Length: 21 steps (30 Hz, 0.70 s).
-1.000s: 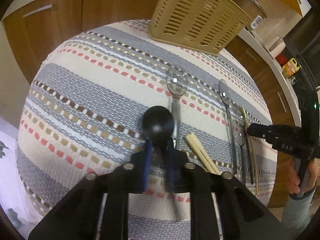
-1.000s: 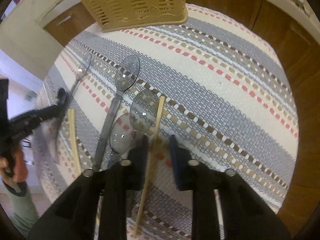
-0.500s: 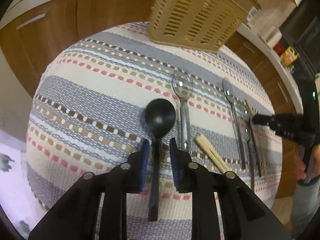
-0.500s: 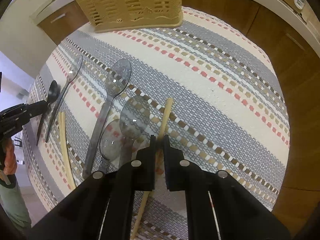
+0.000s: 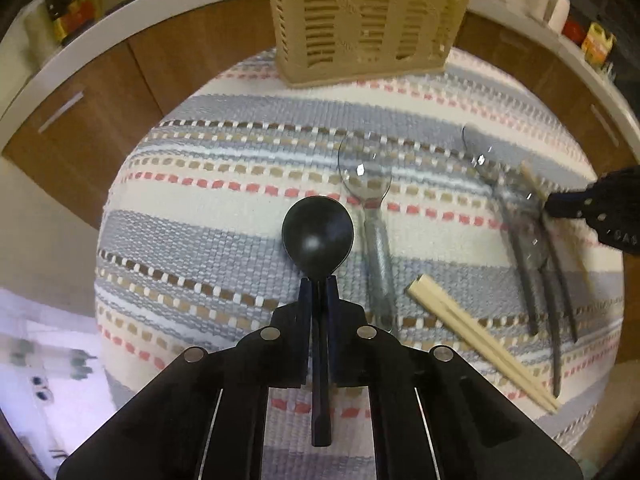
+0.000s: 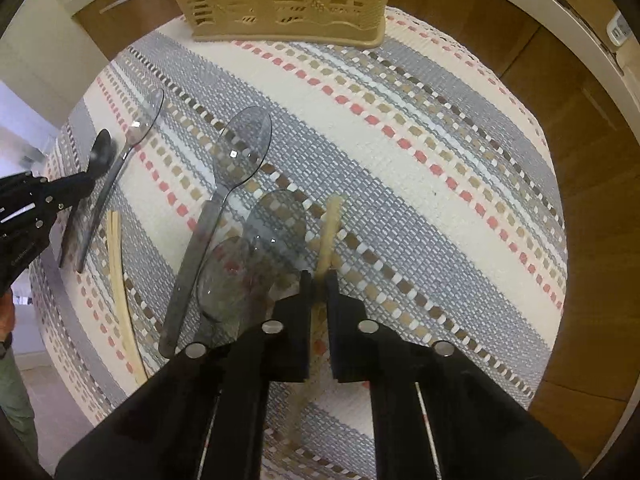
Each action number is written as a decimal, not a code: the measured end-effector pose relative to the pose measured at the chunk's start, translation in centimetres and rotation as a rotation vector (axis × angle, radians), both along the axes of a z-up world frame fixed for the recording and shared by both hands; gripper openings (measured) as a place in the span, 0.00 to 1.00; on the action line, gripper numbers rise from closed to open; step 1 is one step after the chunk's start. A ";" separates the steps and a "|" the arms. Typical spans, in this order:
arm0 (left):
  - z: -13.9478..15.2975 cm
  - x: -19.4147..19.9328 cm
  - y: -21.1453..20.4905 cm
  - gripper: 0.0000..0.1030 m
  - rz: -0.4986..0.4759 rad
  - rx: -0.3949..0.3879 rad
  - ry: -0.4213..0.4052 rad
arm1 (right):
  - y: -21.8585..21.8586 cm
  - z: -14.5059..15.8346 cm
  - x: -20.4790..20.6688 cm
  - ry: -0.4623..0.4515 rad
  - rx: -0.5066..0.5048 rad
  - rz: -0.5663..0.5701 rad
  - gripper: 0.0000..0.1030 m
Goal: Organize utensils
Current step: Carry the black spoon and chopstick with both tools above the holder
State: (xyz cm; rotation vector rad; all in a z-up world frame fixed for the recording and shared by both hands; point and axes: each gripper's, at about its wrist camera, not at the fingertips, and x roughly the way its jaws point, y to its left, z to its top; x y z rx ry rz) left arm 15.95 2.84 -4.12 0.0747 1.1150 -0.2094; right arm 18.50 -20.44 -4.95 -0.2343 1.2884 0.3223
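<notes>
Now clamped by left gripper [image 5: 319, 285]: black spoon [image 5: 318, 236], bowl toward basket [image 5: 368, 20], handle trailing back. Right gripper [image 6: 319, 280] pinching chopstick [image 6: 329, 232], lengthwise along fingers, over striped cloth [image 6: 420, 128].

Basket [image 5: 366, 20] at far edge of surface [image 5: 224, 208]. Clear spoon [image 5: 370, 208] just right of ladle-type spoon [image 5: 318, 236]; chopstick pair [image 5: 480, 336] right of that; three more spoons [image 6: 224, 216] farther right.
</notes>
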 end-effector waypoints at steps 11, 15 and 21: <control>9.7 0.4 2.5 0.04 0.082 -0.281 -0.334 | -2.6 8.8 -0.8 -0.303 0.114 0.017 0.04; 14.1 1.9 2.5 0.04 0.106 -0.375 -0.472 | -2.5 13.6 -0.1 -0.461 0.168 0.016 0.04; 19.4 5.0 1.6 0.05 0.145 -0.433 -0.682 | -2.3 19.5 2.5 -0.681 0.245 -0.002 0.04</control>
